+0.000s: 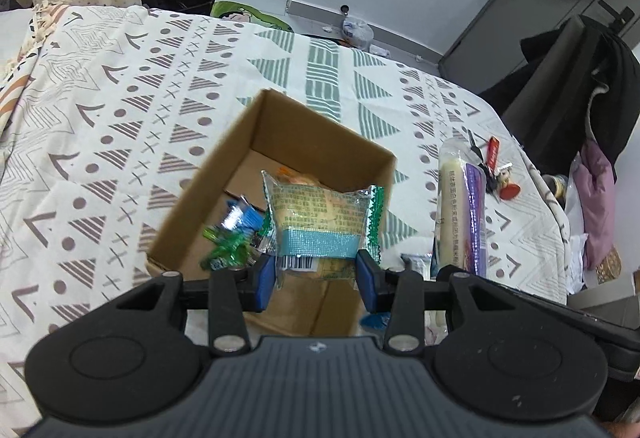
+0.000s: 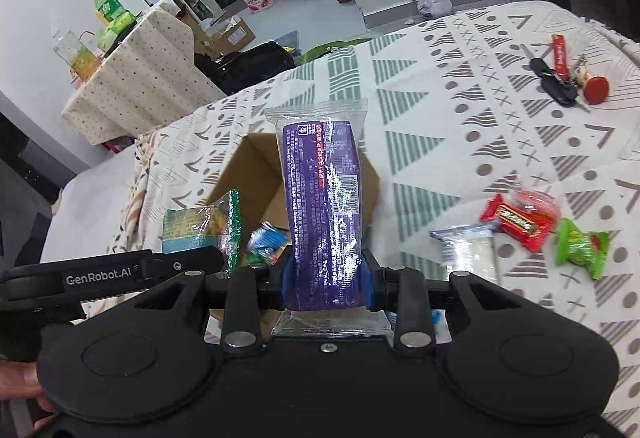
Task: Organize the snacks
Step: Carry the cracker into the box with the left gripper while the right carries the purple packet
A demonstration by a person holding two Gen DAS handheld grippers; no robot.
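Patterned bed (image 1: 120,117) carries cardboard box (image 1: 224,173). Your left claw (image 1: 316,278) pinches teal snack pack (image 1: 316,213) over box; right claw (image 2: 326,278) pinches purple roll pack (image 2: 324,197) just beside box's near edge. Step: dropping in. Next: release teal, then swing purple over the opening.

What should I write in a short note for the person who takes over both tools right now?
Left tool: shut on the teal snack pack, held above the cardboard box.
Right tool: shut on the purple snack pack, near the box.
Done: blue and green candies lie in the box.
Left: drop both packs in, then collect the red pack, green candy and silver pack from the bedspread. Leave the keys.
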